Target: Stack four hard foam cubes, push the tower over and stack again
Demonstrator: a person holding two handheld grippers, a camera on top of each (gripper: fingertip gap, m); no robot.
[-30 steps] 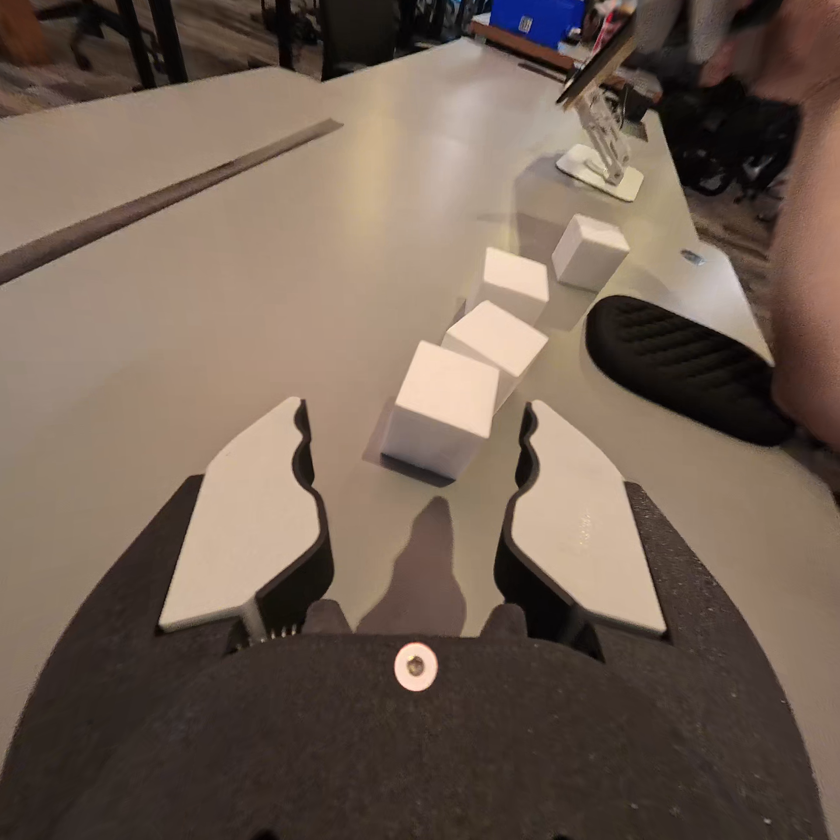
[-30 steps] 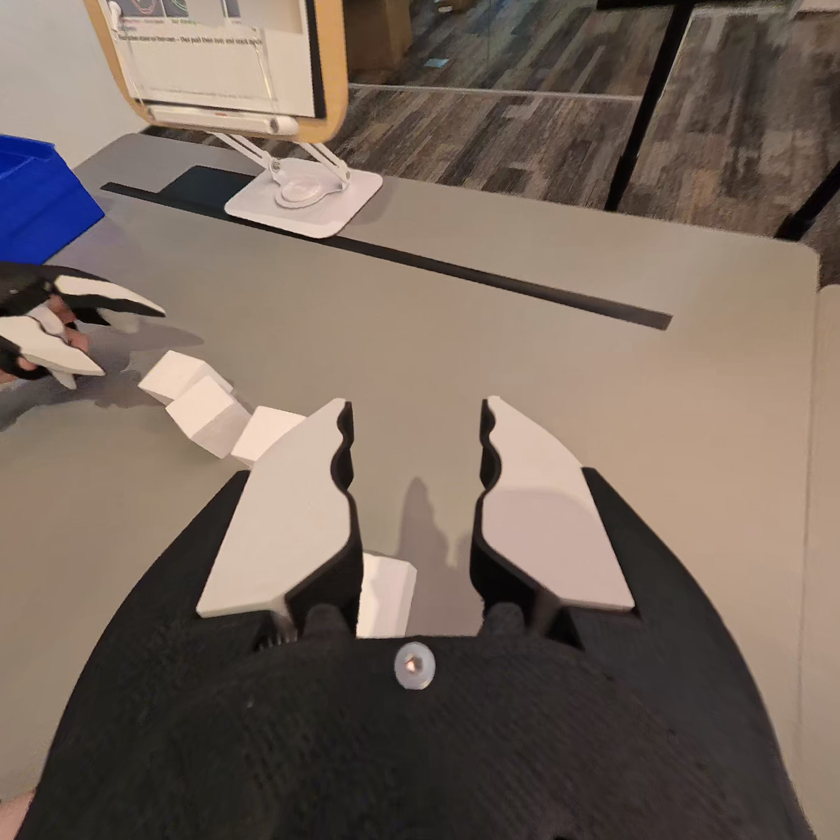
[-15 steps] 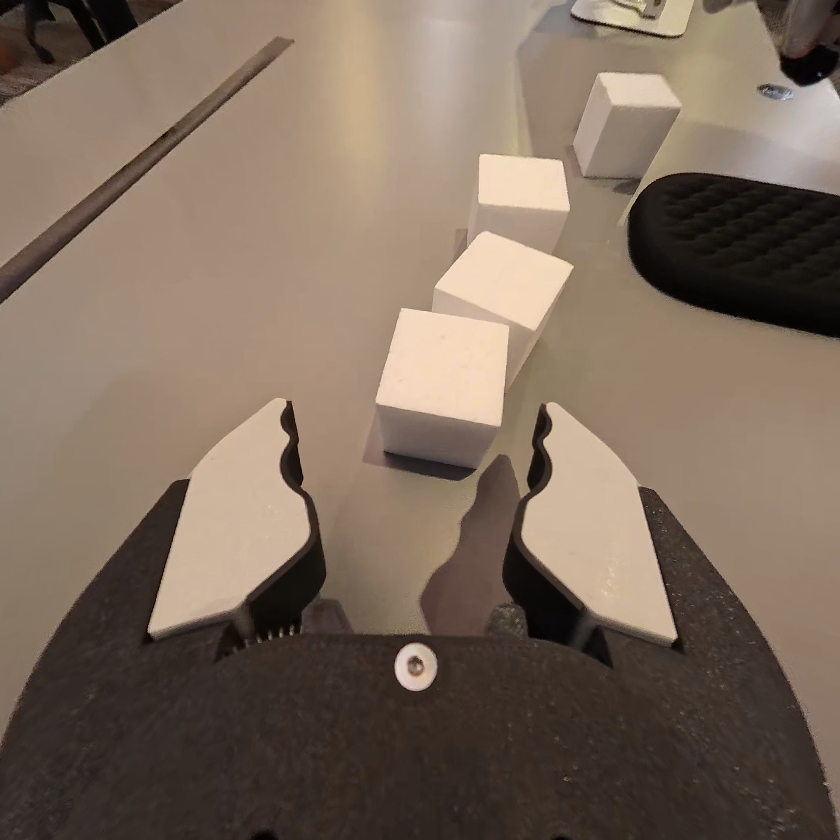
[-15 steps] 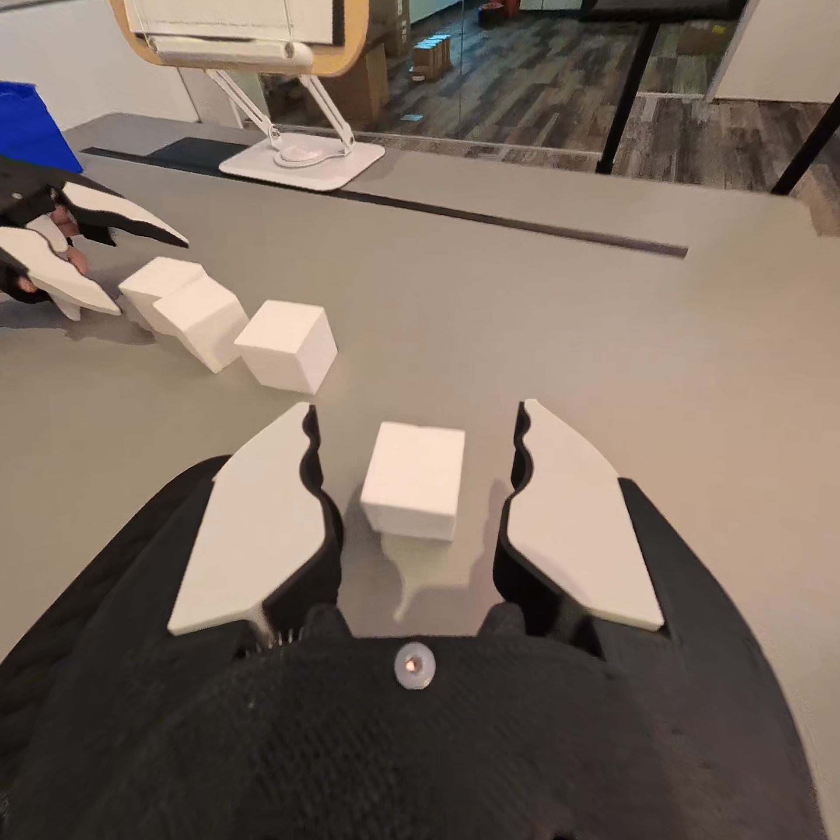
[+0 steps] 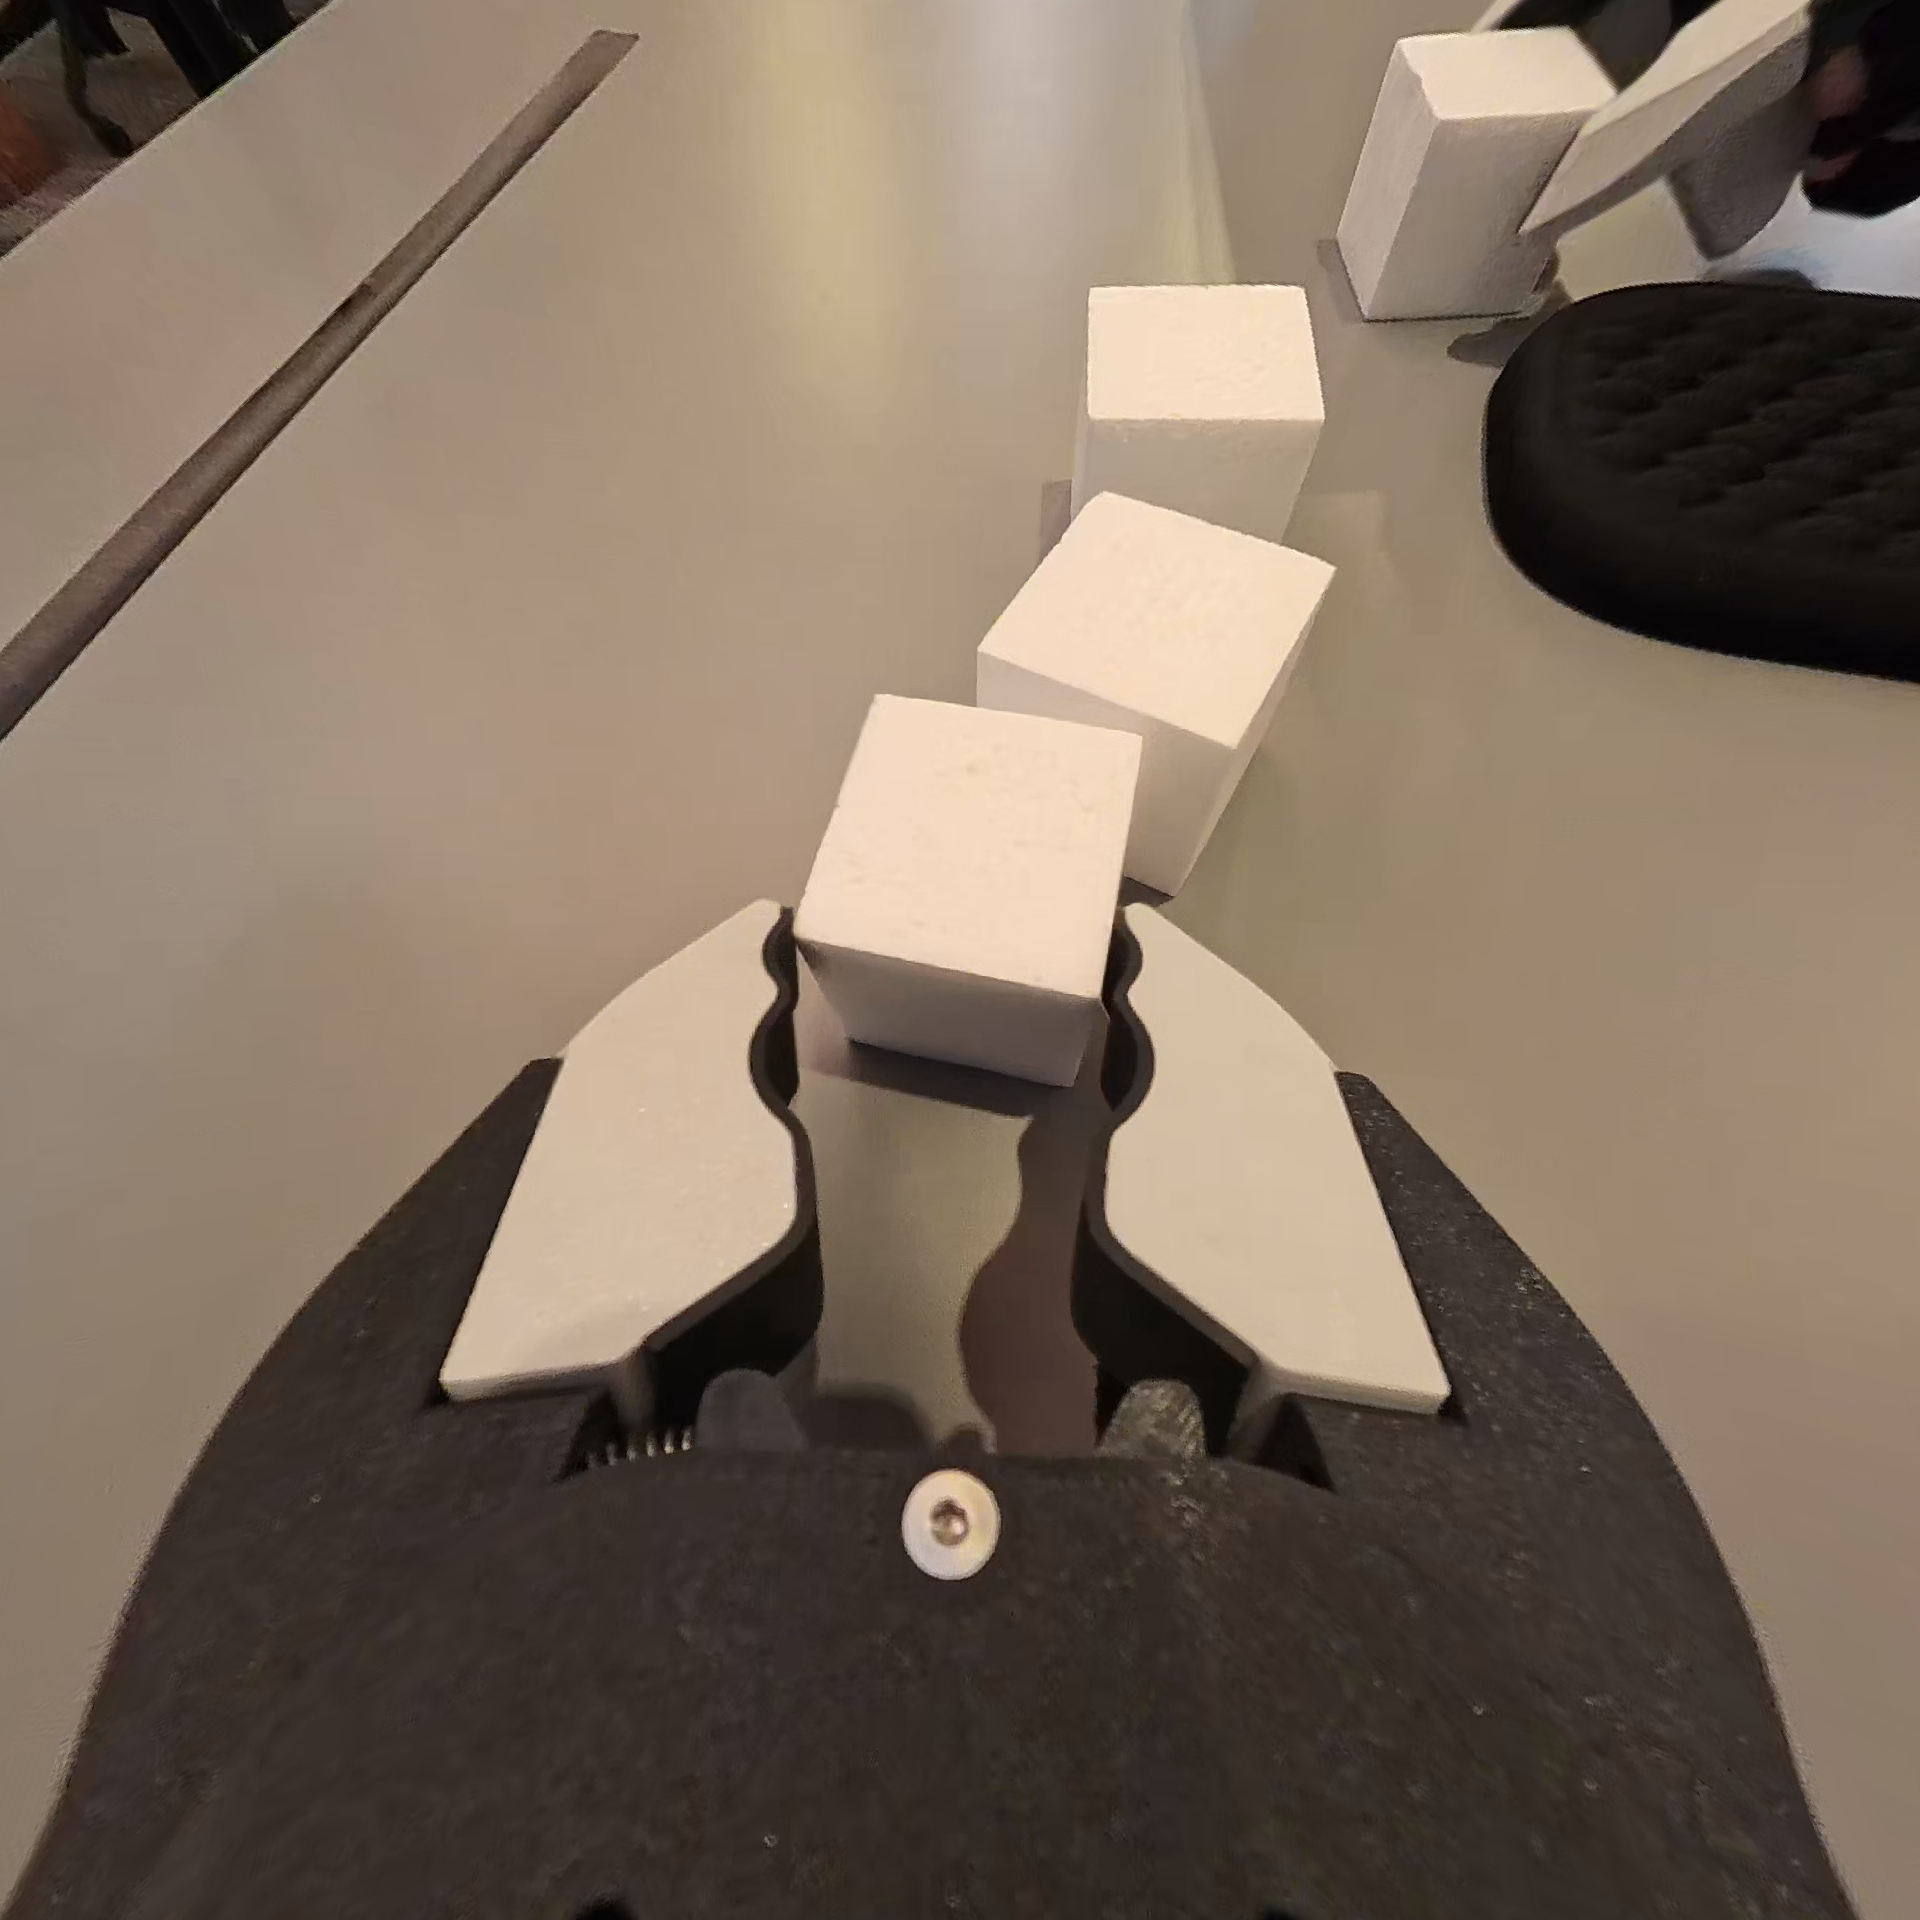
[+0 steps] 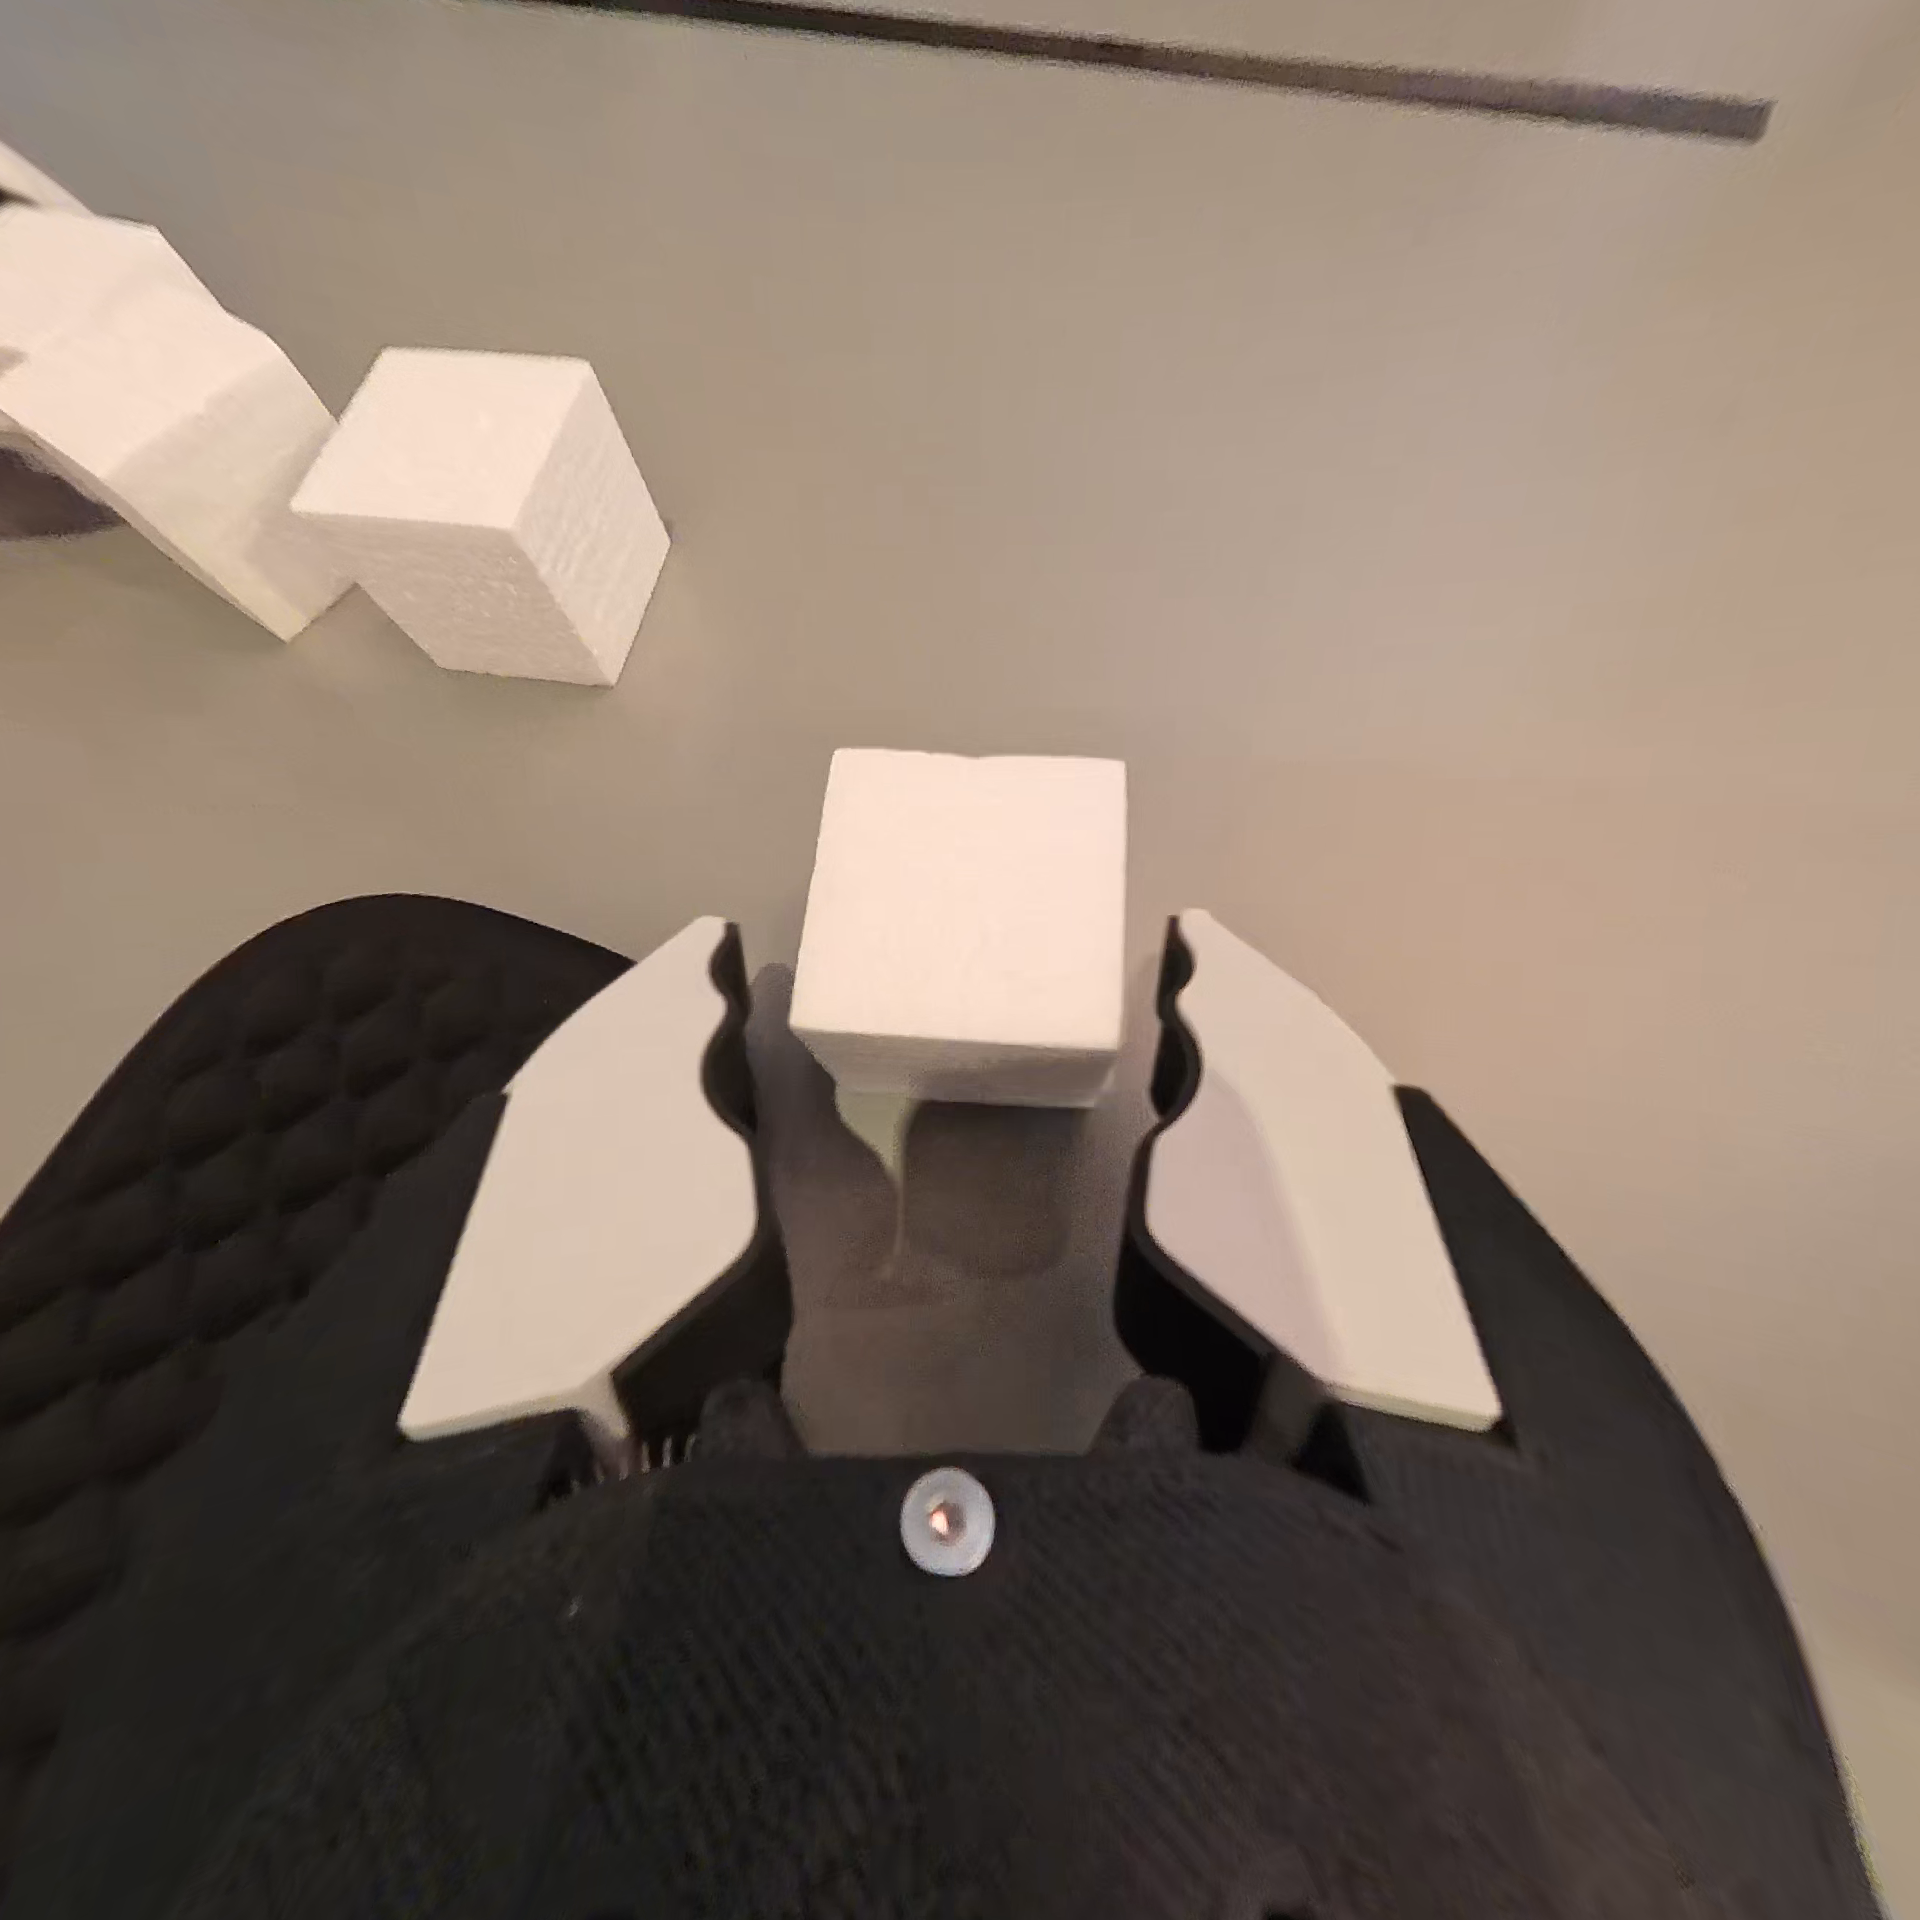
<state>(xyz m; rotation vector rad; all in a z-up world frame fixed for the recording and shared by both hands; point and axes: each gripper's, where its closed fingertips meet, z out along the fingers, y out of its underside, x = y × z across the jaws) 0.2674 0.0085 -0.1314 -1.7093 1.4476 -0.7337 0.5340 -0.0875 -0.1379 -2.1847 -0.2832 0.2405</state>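
The left gripper (image 5: 954,940) is sitting low over the grey counter (image 5: 520,623), its jaws closed in narrowly on the nearest foam cube (image 5: 961,883), with both fingertips lying against the cube's side faces; the cube is resting on the counter. At 1 o'clock from this cube, the second cube (image 5: 1148,665) is sitting tilted, one edge raised, with its far side leaning on the third cube (image 5: 1195,405), which is standing flat at 12 o'clock beyond it. The fourth cube (image 5: 1455,166) is lying farther out at 1 o'clock, just beside a black textured pad (image 5: 1714,478) at 2 o'clock. In the right wrist view, the right gripper (image 6: 956,951) is straddling the fourth cube (image 6: 961,914), its jaws spread wide, with a visible gap between each fingertip and the cube; the cube is standing on the counter (image 6: 1351,520). The pad (image 6: 260,1091) is lying at 9 o'clock of this gripper. The third cube (image 6: 488,520) and the tilted second cube (image 6: 156,436) are showing at 10 o'clock, touching each other. A dark groove (image 6: 1247,73) is crossing the counter at 12 o'clock.
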